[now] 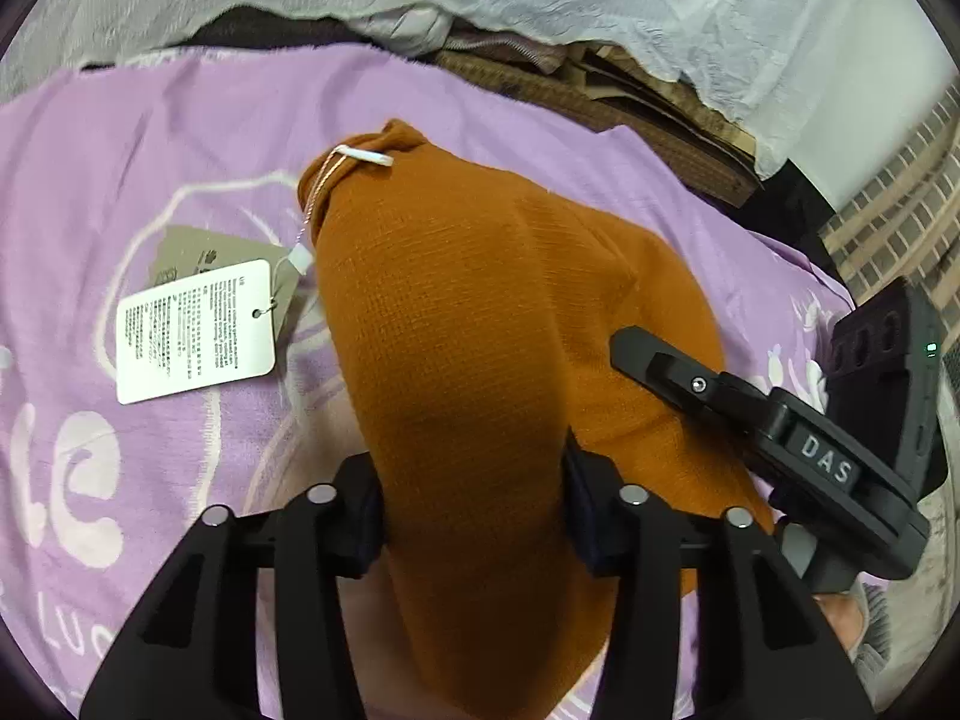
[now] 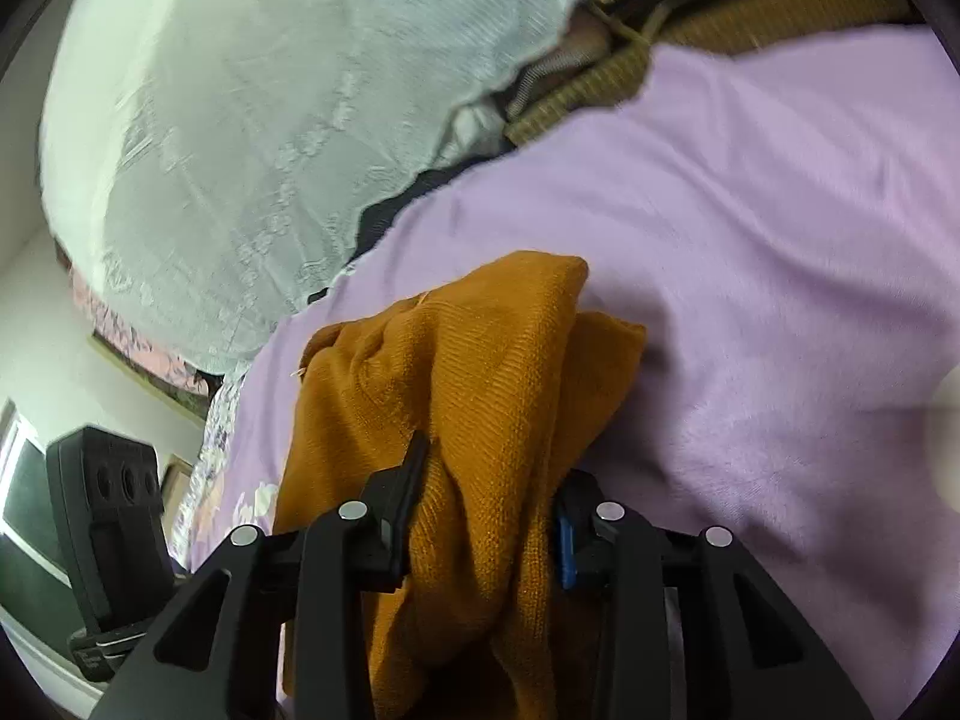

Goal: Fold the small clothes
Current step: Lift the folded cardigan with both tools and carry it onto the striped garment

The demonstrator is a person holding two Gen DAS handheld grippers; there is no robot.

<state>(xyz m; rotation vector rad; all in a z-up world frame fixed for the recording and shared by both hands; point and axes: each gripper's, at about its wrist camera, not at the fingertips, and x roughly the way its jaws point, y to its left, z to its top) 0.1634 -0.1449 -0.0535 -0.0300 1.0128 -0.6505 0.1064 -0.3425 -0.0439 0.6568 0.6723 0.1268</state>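
Garment (image 1: 480,324) between tool (image 1: 474,516) pads (pinched)

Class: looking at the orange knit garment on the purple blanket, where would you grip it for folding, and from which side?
Grip the orange knit garment at its near edge, from above, one corner per hand. Fabric bunches there, away from the white hang tag at the far end.

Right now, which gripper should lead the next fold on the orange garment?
Probably left gripper: it grips a smooth span of the orange garment. Right gripper clamps bunched fabric.
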